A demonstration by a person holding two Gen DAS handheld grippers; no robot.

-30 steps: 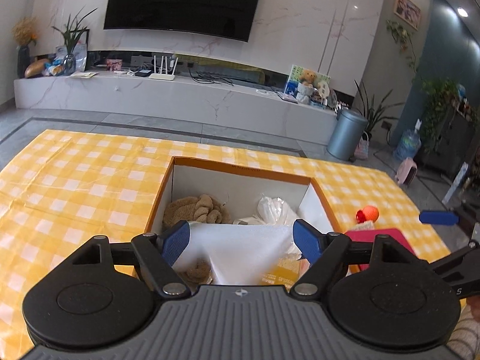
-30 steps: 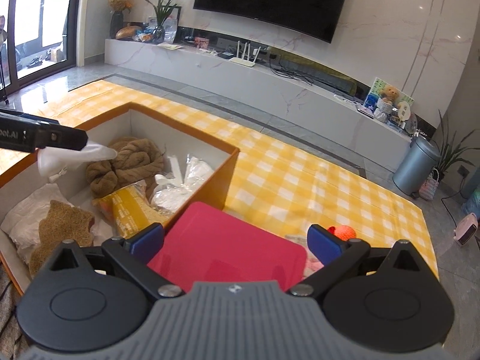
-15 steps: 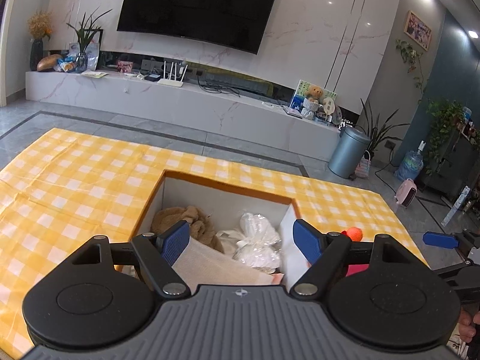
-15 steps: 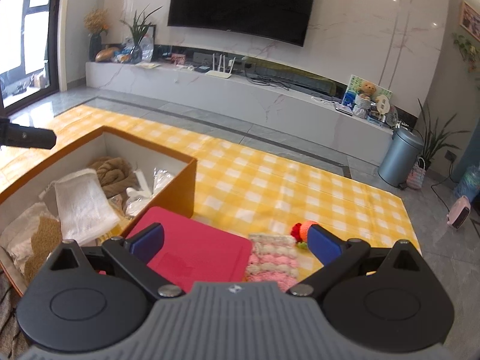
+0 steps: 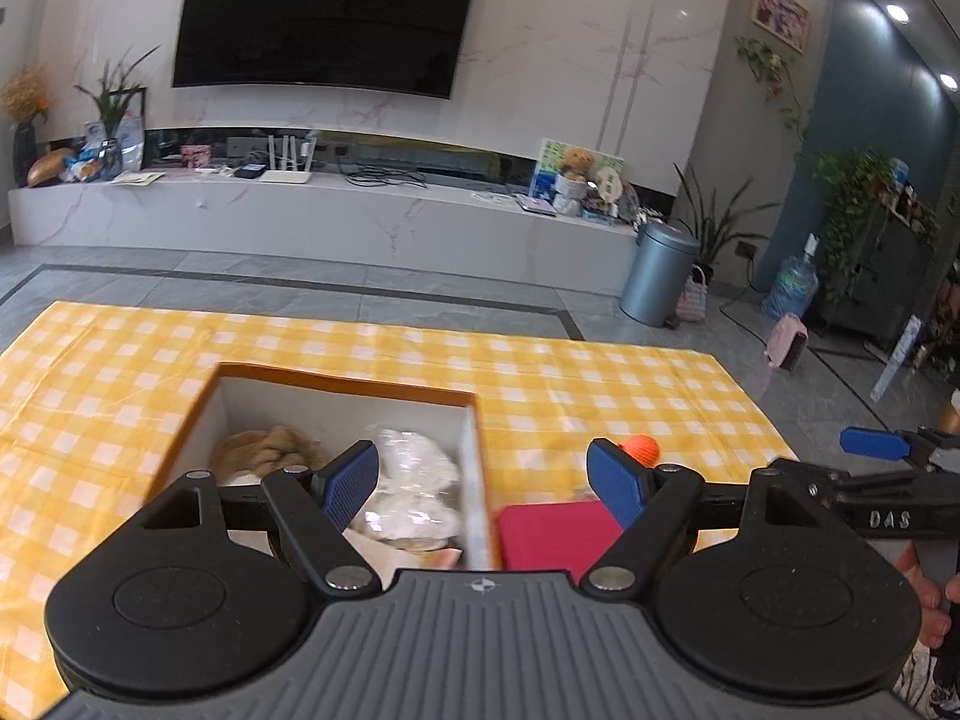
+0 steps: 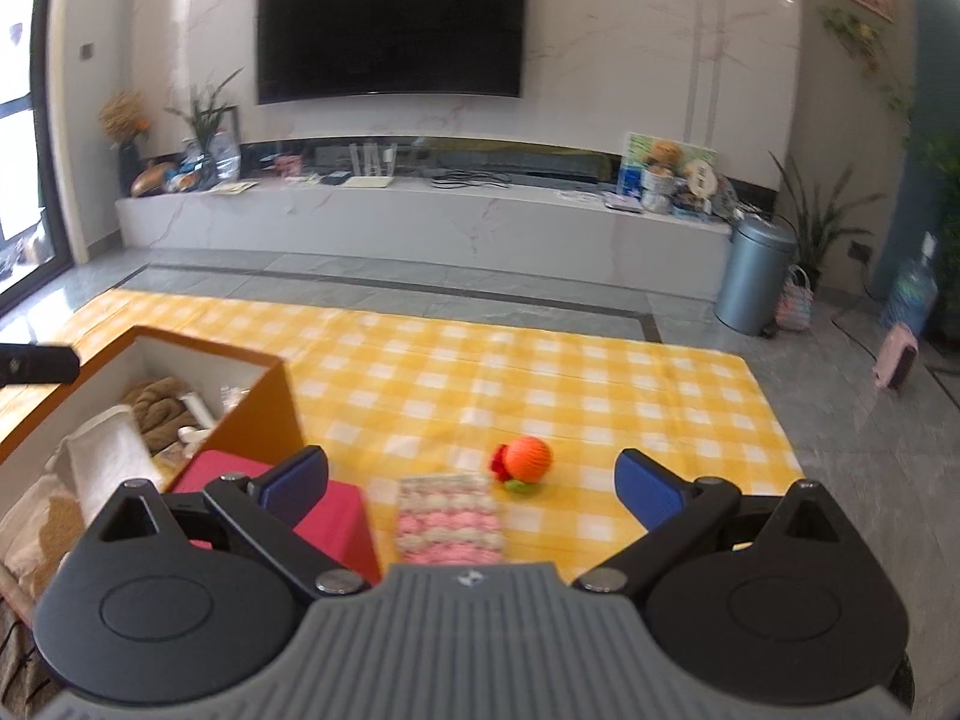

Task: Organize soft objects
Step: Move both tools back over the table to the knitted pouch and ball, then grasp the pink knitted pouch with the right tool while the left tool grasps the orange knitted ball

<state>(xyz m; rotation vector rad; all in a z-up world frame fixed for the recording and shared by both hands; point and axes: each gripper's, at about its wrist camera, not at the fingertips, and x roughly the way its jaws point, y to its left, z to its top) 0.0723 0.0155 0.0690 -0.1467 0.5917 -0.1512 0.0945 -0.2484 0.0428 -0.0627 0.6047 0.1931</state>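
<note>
Knitted pink-and-cream cloth lies flat on the yellow checked cloth covering the table, its long axis running near to far, the near end hidden under the right tongs' body. Just beyond its far right corner sits an orange ball toy with a red and green bit at its left. Close on the left lies a red flat pad, which butts against the right wall of the orange box. The box is open-topped and holds a brown knitted piece, a white folded cloth and a clear plastic bag.

Right tongs hang above the knitted cloth with blue pads spread wide, gripping nothing. Left tongs hover over the box's right wall, also spread apart and empty.

To the right of the toy and far beyond it the checked cloth is bare up to the table edge, then grey floor.
</note>
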